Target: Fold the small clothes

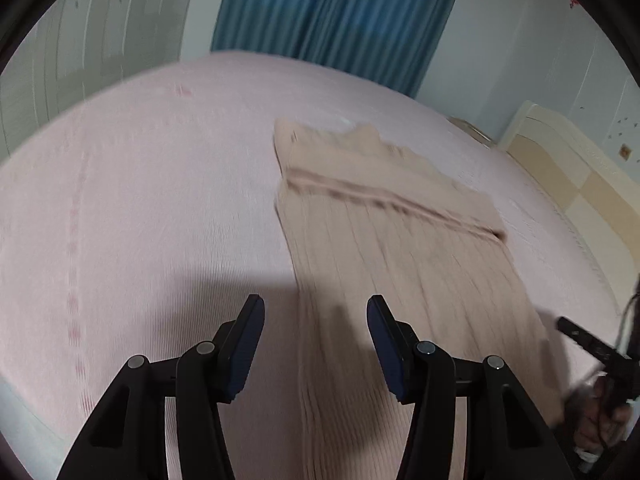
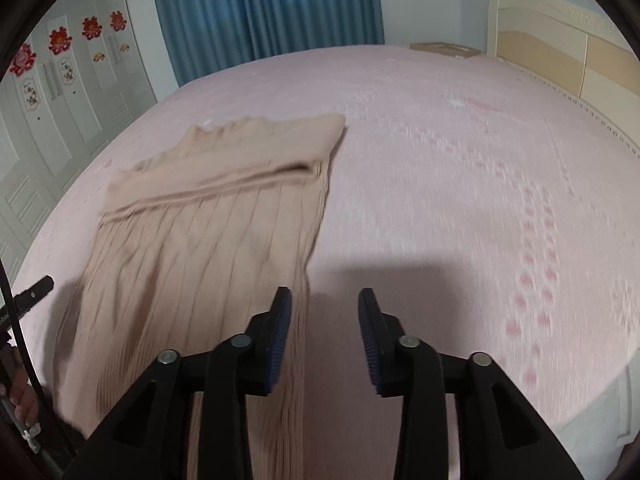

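A beige ribbed knit garment (image 1: 384,232) lies flat on the pink bed (image 1: 140,200), its sleeves folded across the upper body in a band. It also shows in the right wrist view (image 2: 208,240). My left gripper (image 1: 316,308) is open and empty, held above the garment's near left edge. My right gripper (image 2: 325,300) is open and empty, held above the garment's near right edge. The right gripper also shows at the edge of the left wrist view (image 1: 580,340).
The pink bed sheet (image 2: 460,180) spreads wide around the garment. A blue curtain (image 2: 264,8) hangs behind the bed. A cream headboard (image 2: 560,48) stands at the right, and white wardrobe doors (image 2: 60,112) with red decals stand at the left.
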A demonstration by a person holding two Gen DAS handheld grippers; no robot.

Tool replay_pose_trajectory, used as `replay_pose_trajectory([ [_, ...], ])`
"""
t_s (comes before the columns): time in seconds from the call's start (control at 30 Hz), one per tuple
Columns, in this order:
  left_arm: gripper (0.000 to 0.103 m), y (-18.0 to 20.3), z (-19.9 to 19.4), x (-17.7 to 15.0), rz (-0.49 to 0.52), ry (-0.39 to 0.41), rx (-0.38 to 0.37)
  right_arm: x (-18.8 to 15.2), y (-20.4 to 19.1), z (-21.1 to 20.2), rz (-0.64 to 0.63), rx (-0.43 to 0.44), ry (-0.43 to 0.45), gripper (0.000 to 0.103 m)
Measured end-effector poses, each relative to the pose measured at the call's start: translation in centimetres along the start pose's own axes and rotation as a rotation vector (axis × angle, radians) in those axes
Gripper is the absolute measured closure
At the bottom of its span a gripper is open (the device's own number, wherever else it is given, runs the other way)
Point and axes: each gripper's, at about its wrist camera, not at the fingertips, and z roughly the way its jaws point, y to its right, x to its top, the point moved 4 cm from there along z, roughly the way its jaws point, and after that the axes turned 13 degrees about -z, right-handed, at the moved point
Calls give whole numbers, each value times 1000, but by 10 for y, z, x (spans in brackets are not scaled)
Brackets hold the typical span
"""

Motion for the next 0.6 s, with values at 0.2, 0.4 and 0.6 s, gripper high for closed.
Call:
replay_pose_trajectory([
  [0.2,50,-18,-31,-40,-97,-46,-30,-38,-15,-24,12,105,-22,60],
  [0.4,50,-11,-24,-61,-62,-118,20,-51,-32,-27,-24,131,-48,58],
  [0.6,57,-2,-7,-62,-18,-129,80,-57,-41,-6,-35,93,-115,58],
])
